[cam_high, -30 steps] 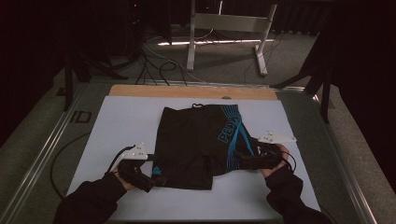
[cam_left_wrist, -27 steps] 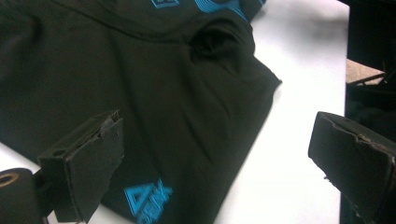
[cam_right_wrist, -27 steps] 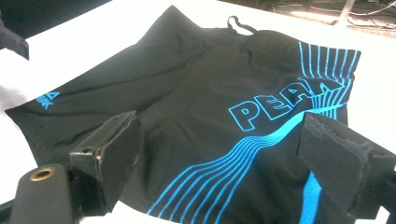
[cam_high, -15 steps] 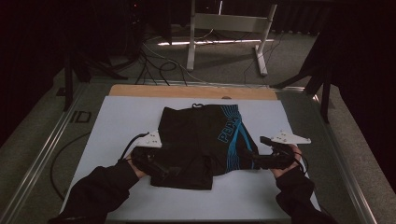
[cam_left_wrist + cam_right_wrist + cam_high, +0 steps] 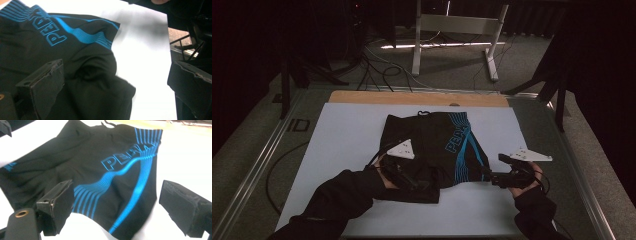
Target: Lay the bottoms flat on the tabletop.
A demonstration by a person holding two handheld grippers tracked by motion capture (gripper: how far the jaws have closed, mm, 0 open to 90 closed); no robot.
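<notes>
Now: open grippers at the near edge of the shorts

Left first, the left gripper (image 5: 412, 181) sits over the near left part of the black shorts (image 5: 432, 150), its jaws spread wide with a fold of cloth between them. Those shorts, with blue stripes, lie flat mid-way across the white table cover (image 5: 337, 135). Rightward, the right gripper (image 5: 493, 178) points at the shorts' near right corner, jaws apart, gripping nothing.

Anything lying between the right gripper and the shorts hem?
No: in the right gripper view, bare white table cover shows between the open right gripper and the black shorts hem.
</notes>
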